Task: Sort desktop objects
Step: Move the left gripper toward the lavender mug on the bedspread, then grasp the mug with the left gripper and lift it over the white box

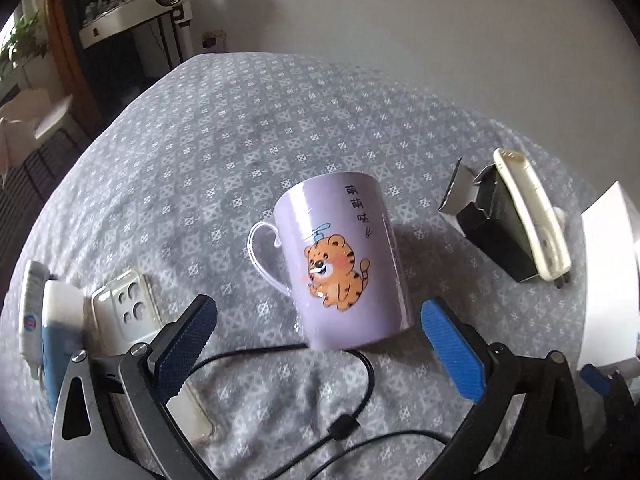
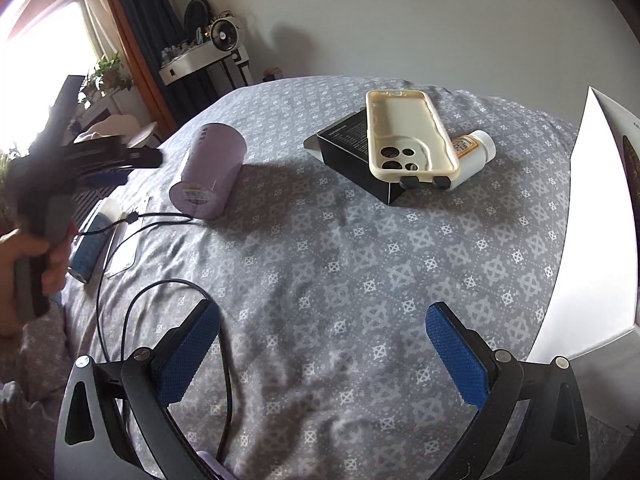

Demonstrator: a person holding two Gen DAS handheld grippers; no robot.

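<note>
A lilac mug (image 1: 340,264) with a cartoon tiger lies on its side on the grey patterned cloth (image 1: 240,128), base toward me and handle to the left. My left gripper (image 1: 320,320) is open, its blue pads level with the mug's base on either side, not touching it. In the right wrist view the same mug (image 2: 208,164) shows a sticker on its base, and the left gripper (image 2: 116,164) hangs blurred beside it, held by a hand (image 2: 24,248). My right gripper (image 2: 324,320) is open over bare cloth with nothing between its fingers.
A cream phone case (image 2: 408,136) rests on a black box (image 2: 352,148) beside a white bottle (image 2: 476,152). A white box (image 2: 592,220) stands at the right. A clear phone case (image 1: 124,312), a tube (image 1: 32,312) and a black cable (image 1: 360,400) lie near the left gripper.
</note>
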